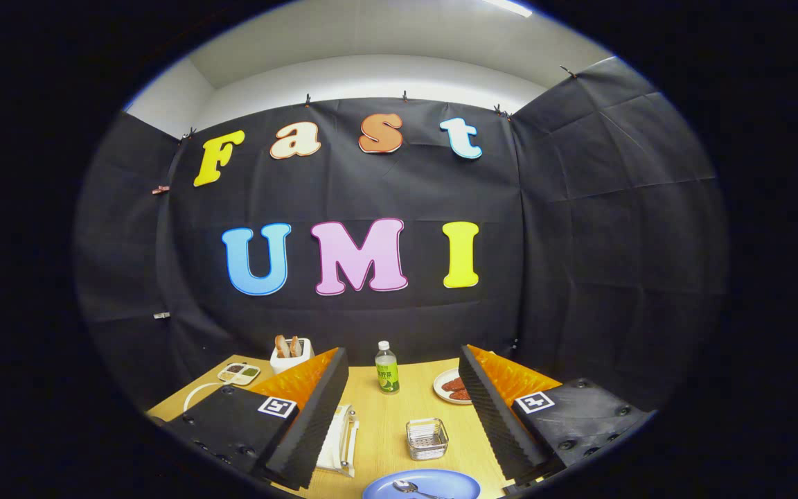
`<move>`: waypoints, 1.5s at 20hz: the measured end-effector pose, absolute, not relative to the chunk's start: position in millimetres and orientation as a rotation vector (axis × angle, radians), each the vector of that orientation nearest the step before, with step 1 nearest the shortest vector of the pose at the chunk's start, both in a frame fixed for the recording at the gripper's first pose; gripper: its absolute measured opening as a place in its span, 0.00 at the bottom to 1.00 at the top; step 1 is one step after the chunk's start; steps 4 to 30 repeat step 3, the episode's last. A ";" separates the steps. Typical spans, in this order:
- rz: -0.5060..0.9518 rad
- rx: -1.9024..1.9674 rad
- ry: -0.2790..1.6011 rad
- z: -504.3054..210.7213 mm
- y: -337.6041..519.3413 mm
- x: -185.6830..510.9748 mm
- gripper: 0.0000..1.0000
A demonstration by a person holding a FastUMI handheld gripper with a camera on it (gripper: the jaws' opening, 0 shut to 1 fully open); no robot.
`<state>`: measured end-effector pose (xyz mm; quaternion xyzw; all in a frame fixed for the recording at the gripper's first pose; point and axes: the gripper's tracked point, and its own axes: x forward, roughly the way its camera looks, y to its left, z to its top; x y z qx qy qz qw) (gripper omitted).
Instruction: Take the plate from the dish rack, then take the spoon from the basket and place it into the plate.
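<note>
The gripper [402,423] is held above a wooden table [385,430] with its two fingers spread wide apart; nothing is held between them.

The blue plate [421,484] lies flat on the table at the near edge, in the gap between the two fingers and nearer than their tips. The spoon [414,489] rests on the plate, its bowl toward the left and its handle running to the right. Neither finger touches the plate or the spoon.

Just beyond the plate, between the fingers and slightly right of centre, stands a small wire basket [427,438]. To the left of the basket, close beside the left finger, stands the dish rack [339,443], a light frame with metal bars.

Farther off, centred between the fingertips, a bottle [386,368] with a green label stands upright. To its right, partly hidden by the right finger, a white dish [449,385] holds reddish-brown pieces. At the far left, a white container [291,355] holds brown items, and a divided tray [238,373] lies near it on the table.
</note>
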<state>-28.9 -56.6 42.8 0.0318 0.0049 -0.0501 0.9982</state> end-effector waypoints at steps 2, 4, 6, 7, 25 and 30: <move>-0.106 0.062 0.013 42.2 -53.3 -34.2 0.98; -0.109 0.058 0.012 41.8 -53.1 -35.6 0.98; -0.109 0.058 0.012 41.8 -53.1 -35.6 0.98; -0.109 0.058 0.012 41.8 -53.1 -35.6 0.98; -0.109 0.058 0.012 41.8 -53.1 -35.6 0.98; -0.109 0.058 0.012 41.8 -53.1 -35.6 0.98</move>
